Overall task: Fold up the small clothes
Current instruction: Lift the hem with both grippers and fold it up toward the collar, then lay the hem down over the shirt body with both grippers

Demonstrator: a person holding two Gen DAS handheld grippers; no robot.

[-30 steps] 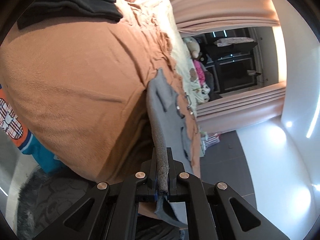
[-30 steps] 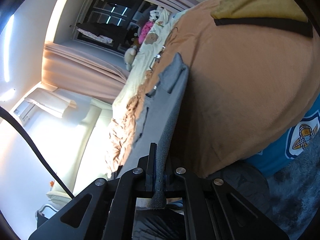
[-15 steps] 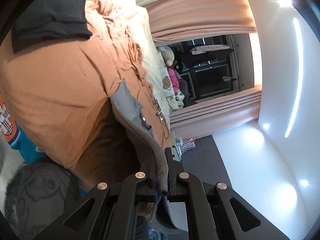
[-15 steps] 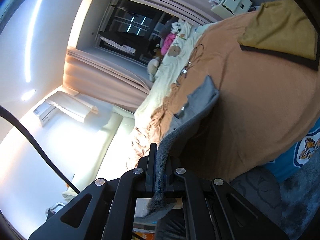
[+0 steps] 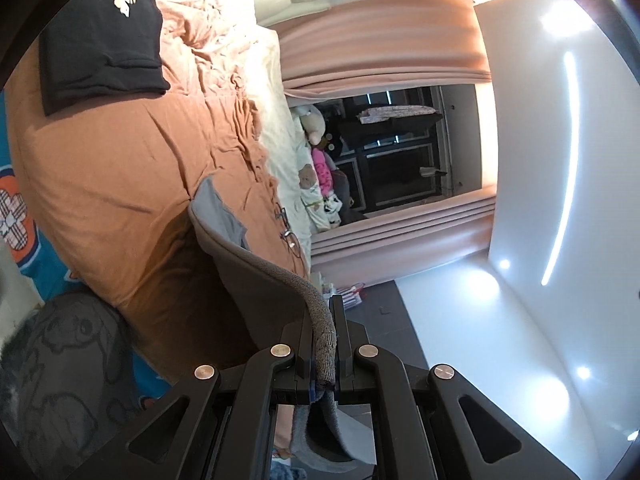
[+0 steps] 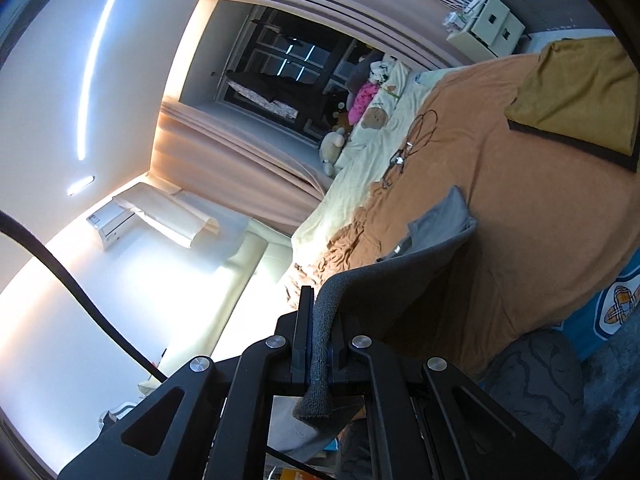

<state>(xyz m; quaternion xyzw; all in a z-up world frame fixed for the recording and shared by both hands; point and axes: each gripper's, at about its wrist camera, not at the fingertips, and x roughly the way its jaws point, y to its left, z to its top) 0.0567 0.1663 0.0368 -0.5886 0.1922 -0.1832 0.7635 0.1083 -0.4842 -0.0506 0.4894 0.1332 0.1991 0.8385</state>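
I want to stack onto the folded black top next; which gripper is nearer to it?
Left. The black top lies beyond the left gripper on the bed; the right gripper view doesn't show it.

A: Bed [image 5: 120, 168]?
B: Orange sheet; folded black garment [image 5: 100, 40] near one end, mustard cushion [image 6: 580, 96] near the other.
A: Elsewhere?
B: Plush toys [image 5: 320, 160] by the dark window [image 6: 276, 76]; pink curtains [image 5: 384, 48]; eyeglasses [image 5: 290, 236] on the sheet.

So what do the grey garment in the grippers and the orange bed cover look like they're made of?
Grey garment: looks like soft matte knit, perhaps cotton jersey; its pinched band shows a coarse ribbed weave and it drapes limply. Orange bed cover: matte woven cloth, possibly cotton; it creases finely and bunches without shine.
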